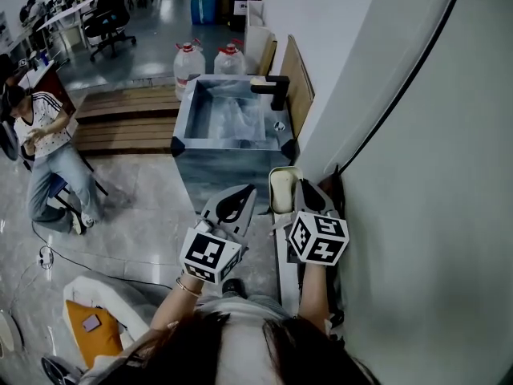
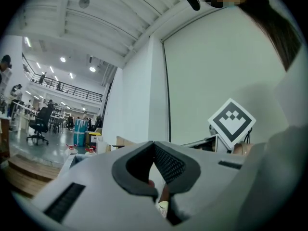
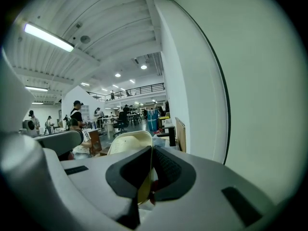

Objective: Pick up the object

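Observation:
A cream-coloured cup-like container hangs in the air in front of a metal sink; I cannot tell exactly what it is. My right gripper is shut on its rim. In the right gripper view the thin cream wall runs down between the two dark pads of the right gripper. My left gripper is just left of the container, apart from it. In the left gripper view the left gripper has its pads met at the tips with nothing between them.
A metal sink basin with a black faucet stands straight ahead. Two water jugs and a wooden platform lie beyond it. A white wall is close on the right. A seated person is at the left.

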A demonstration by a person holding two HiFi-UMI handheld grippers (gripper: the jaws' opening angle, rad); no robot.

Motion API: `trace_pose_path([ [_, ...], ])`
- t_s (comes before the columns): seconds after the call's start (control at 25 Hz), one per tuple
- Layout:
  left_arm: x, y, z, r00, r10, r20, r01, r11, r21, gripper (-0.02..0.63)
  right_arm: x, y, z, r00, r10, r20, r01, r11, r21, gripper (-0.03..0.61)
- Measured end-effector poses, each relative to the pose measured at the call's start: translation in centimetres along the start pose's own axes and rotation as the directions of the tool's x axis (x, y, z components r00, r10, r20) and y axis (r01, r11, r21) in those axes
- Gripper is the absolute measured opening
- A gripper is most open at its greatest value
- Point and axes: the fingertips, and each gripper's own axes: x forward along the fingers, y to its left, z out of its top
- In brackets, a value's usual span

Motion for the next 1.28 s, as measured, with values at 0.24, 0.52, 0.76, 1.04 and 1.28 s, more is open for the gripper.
trace_pose_path([
  [0.24, -0.3, -2.1, 0.5, 1.0, 0.018, -0.007, -0.018, 1.0, 0.0, 0.009, -2.8, -0.7, 0.5, 1.0, 0.019, 0.015, -0.019, 1.0, 0.009, 0.034],
  [0.52, -1.2, -4.6, 0.7, 0.999, 0.036, -0.015, -0.036, 0.999, 0.006, 0.009, -5.4, -1.0, 0.6, 0.998, 0.056, 0.02, -0.056, 0.998, 0.005, 0.034],
  [0.76, -2.0, -6.3, 0.5, 0.998, 0.063, -0.024, -0.063, 0.998, 0.012, 0.009, -7.2, -1.7, 0.5, 0.997, 0.08, 0.025, -0.08, 0.997, -0.002, 0.034],
  [1.04, -2.6, -8.0, 0.2, 0.996, 0.089, -0.028, -0.088, 0.996, 0.022, 0.009, -8.8, -2.4, 0.3, 0.994, 0.102, 0.034, -0.102, 0.995, -0.005, 0.034],
  [1.28, -3.2, -9.1, 0.1, 0.994, 0.103, -0.029, -0.102, 0.994, 0.028, 0.009, -10.1, -2.7, 0.2, 0.993, 0.113, 0.039, -0.113, 0.994, -0.006, 0.034],
])
